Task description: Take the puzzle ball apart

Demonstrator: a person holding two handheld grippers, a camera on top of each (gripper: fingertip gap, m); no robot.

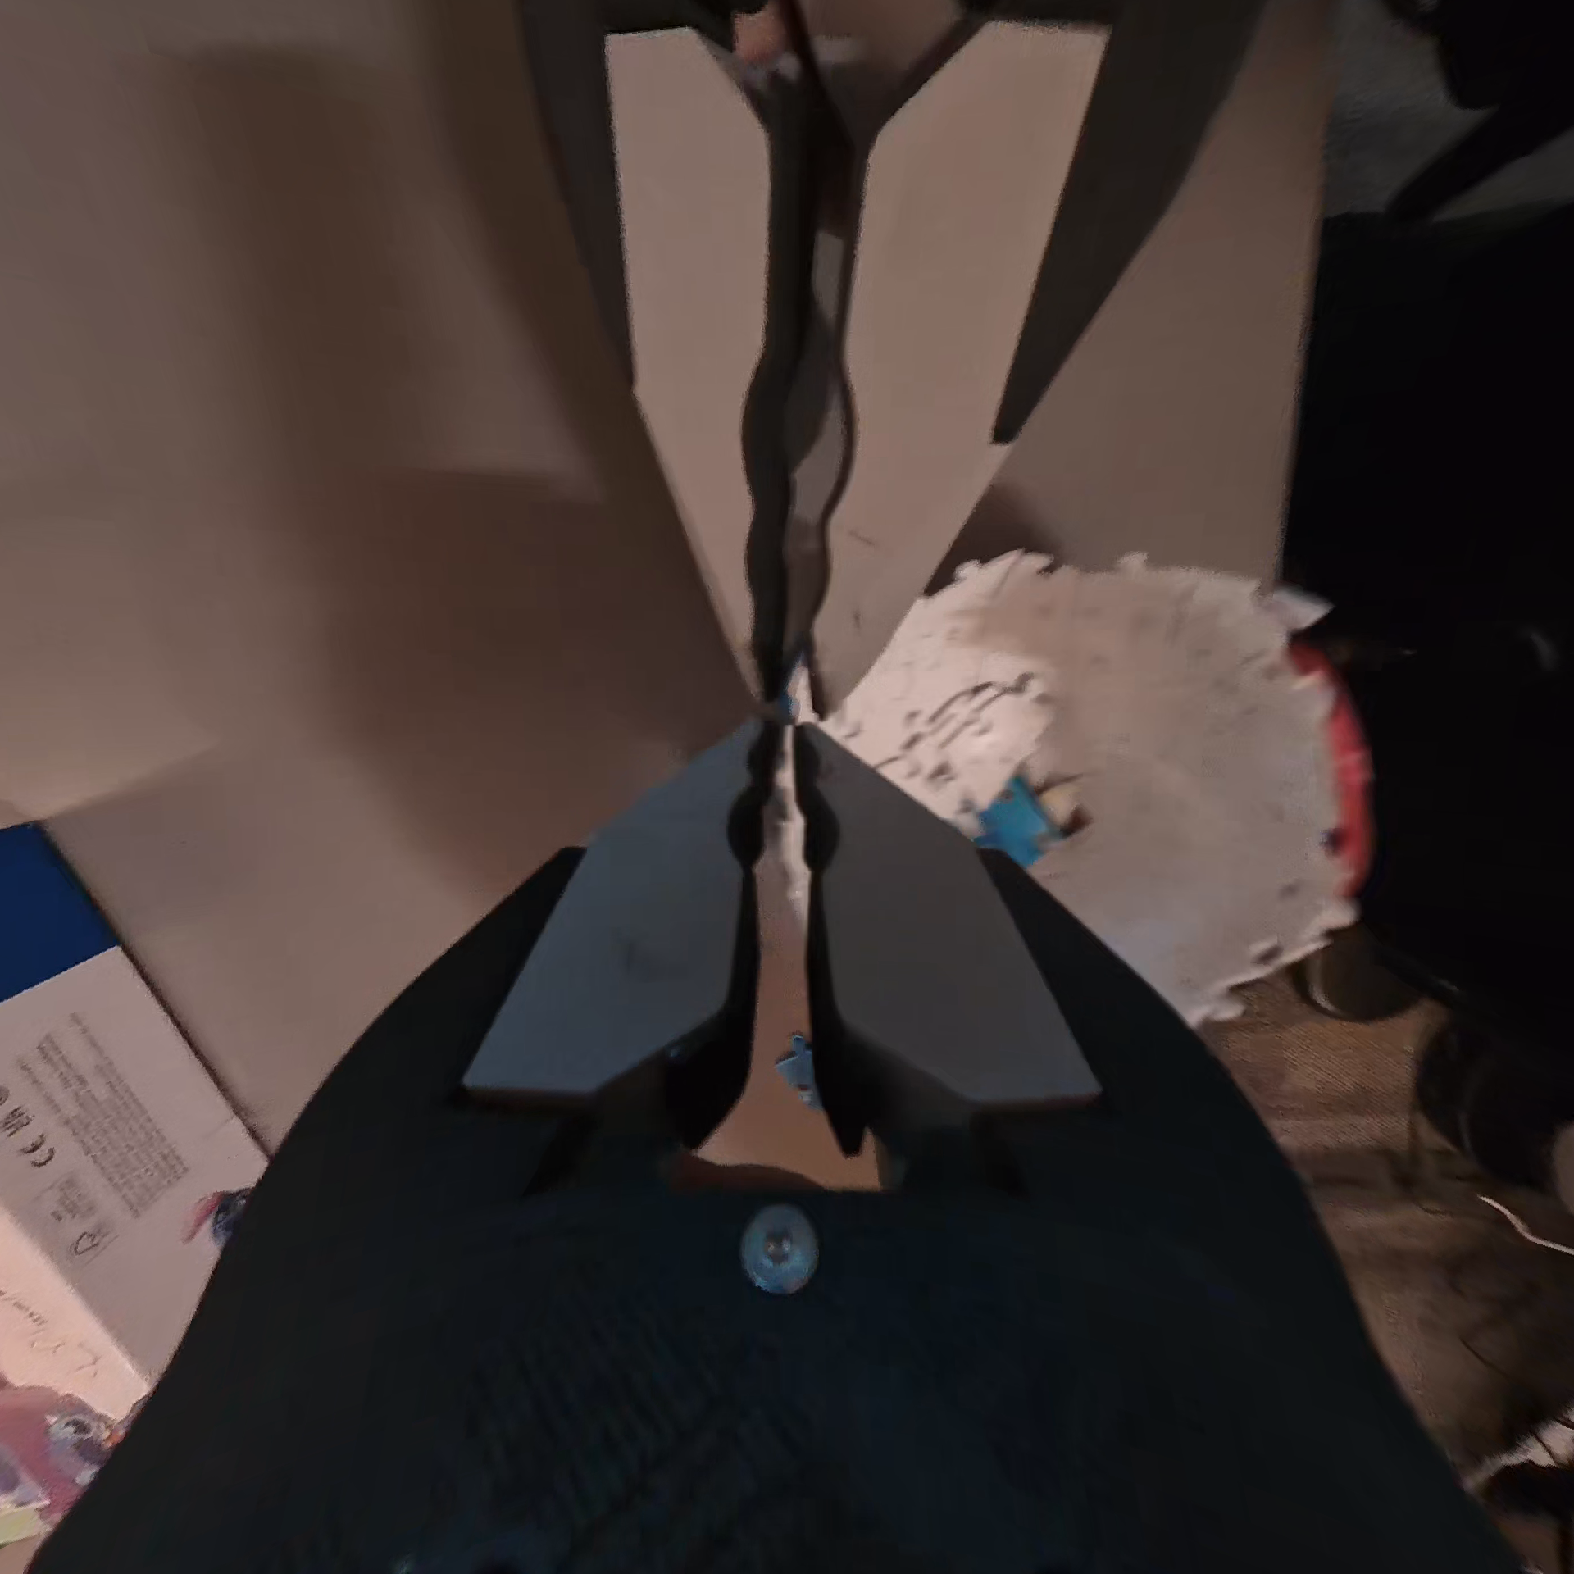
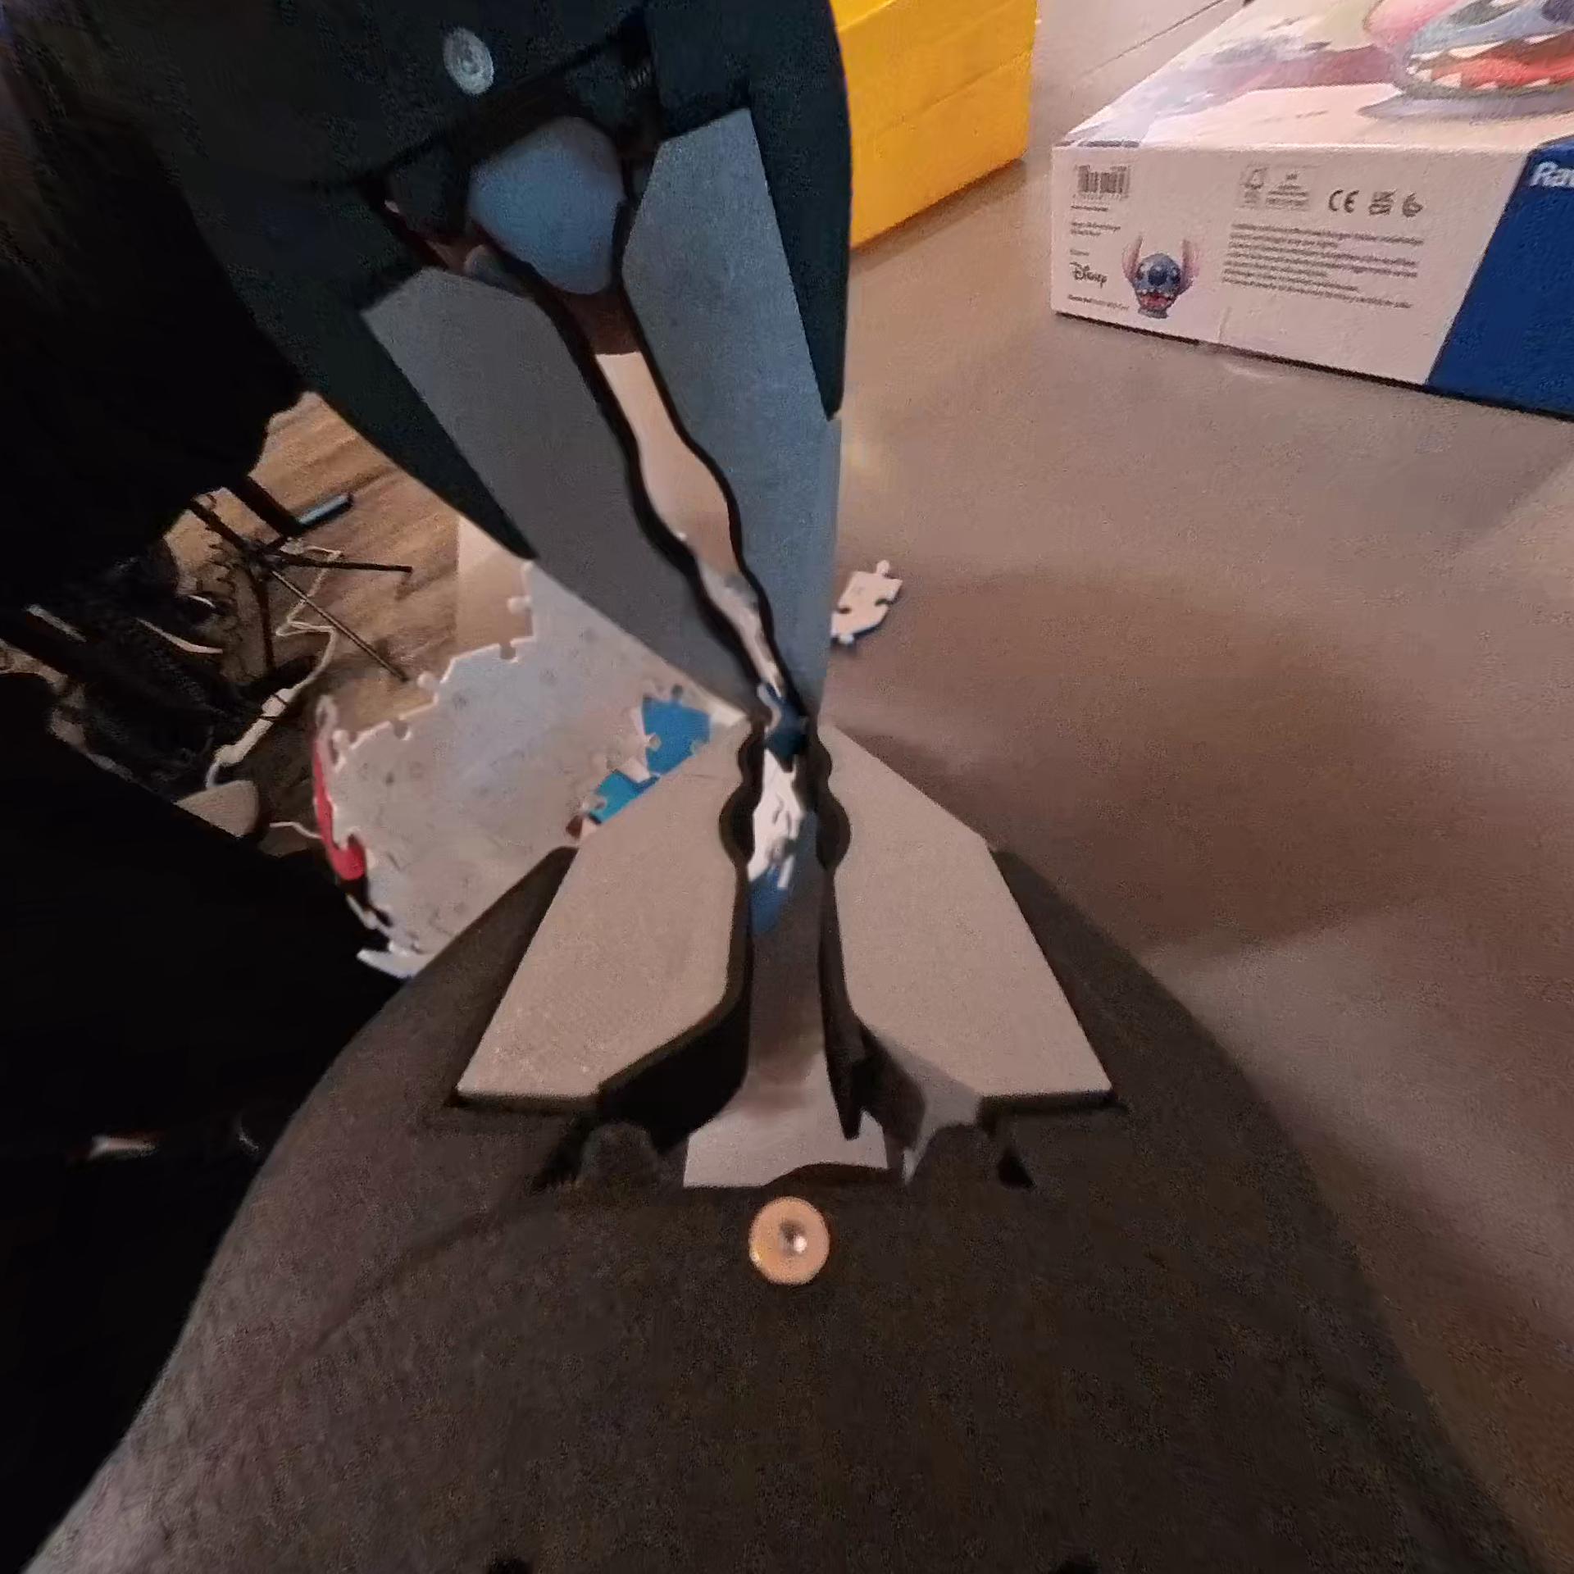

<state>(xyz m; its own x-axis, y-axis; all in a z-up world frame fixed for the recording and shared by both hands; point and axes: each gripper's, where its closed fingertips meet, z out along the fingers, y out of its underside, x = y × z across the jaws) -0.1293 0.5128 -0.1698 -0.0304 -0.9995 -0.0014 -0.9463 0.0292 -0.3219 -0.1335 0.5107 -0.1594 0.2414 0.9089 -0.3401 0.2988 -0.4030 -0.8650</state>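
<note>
Both grippers meet tip to tip over the tabletop [image 2: 1192,681], left gripper [image 1: 779,724] and right gripper [image 2: 788,732] jaws each pinching a blue-and-white puzzle piece [image 2: 779,724], white assembled puzzle [image 2: 477,766] just beside, loose piece [image 2: 864,596] near, box [image 2: 1278,238] well apart.

Between your right fingertips [image 2: 788,724] sits a puzzle piece [image 2: 779,818], the other gripper [image 2: 766,681] meeting them head-on. Left of them lies the assembled puzzle [image 2: 460,766]; a loose piece [image 2: 864,600] ahead; the box [image 2: 1278,247] far right.
</note>
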